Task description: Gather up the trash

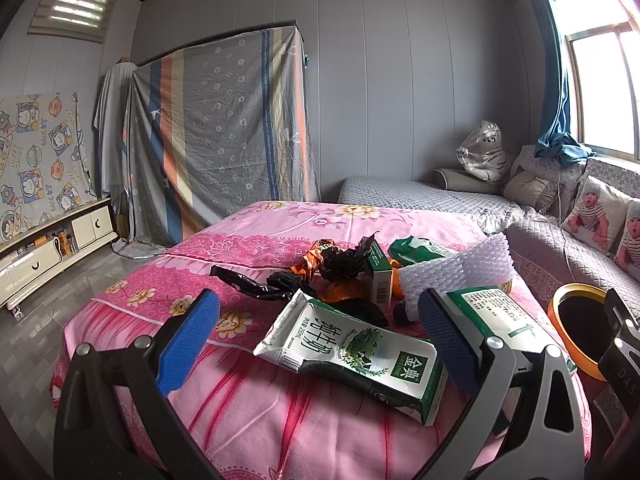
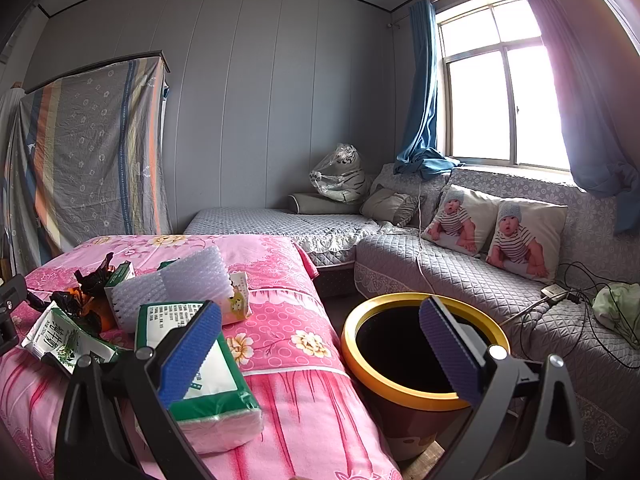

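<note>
**Both tongs spread over trash pile, nothing picked yet**

Nearest the lens: left tongs [image 1: 318,336], blue pads wide apart, empty, straddling flattened milk carton [image 1: 352,354] without touching. Carton flat on pink bedspread [image 1: 248,412], near edge, printed face up; probably next pick, since it sits right between the pads.

Behind carton, left to right: black plastic scrap [image 1: 256,284], crumpled orange wrapper [image 1: 316,256], small green box [image 1: 378,276] standing upright, white foam netting [image 1: 456,268], green tissue pack [image 1: 492,312]. All heaped mid-bed, likely staged within reach of both grippers.

Further right, beside bed: gold-rimmed bin [image 2: 424,394], open, mouth up, interior dark, contents not readable. Placed close to the bed edge, so short carry from pile to drop.

Right tongs [image 2: 320,354] also parted, holding nothing, left pad over tissue pack, right pad over bin mouth. Both grippers level, pointing forward across bed, slightly downward. Hands themselves out of view.
</note>
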The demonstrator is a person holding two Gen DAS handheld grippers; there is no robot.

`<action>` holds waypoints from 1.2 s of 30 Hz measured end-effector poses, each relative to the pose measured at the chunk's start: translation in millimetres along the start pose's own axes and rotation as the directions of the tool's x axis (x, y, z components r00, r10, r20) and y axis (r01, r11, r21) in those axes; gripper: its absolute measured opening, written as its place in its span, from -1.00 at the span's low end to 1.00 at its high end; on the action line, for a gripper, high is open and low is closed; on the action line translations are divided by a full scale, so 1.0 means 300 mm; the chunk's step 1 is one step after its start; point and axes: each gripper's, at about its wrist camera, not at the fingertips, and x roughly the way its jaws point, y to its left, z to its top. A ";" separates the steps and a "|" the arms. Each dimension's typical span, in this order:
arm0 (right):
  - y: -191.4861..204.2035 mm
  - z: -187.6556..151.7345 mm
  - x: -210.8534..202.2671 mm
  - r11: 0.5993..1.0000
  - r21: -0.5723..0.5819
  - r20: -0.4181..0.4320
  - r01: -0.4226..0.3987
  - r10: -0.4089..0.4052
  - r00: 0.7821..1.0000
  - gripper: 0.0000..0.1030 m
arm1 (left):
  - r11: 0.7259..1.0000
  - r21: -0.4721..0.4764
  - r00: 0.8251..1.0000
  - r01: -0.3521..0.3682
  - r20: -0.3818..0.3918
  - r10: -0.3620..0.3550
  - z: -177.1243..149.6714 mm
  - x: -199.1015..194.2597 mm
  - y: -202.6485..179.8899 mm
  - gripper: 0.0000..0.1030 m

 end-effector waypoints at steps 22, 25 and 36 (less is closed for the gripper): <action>0.019 0.029 0.054 0.994 -0.054 -0.064 -0.098 0.094 0.993 0.87 | 0.998 -0.049 0.998 -0.032 -0.059 0.029 0.004 0.058 0.090 0.85; 0.076 0.056 0.105 0.948 -0.197 -0.173 -0.248 0.215 0.961 0.87 | 0.998 0.008 0.996 -0.067 -0.057 0.068 0.005 0.069 0.129 0.85; 0.260 0.077 0.249 0.705 -0.120 -0.746 -0.699 0.400 0.532 0.87 | 0.972 0.011 0.935 0.234 -0.277 -0.222 -0.087 0.065 0.236 0.85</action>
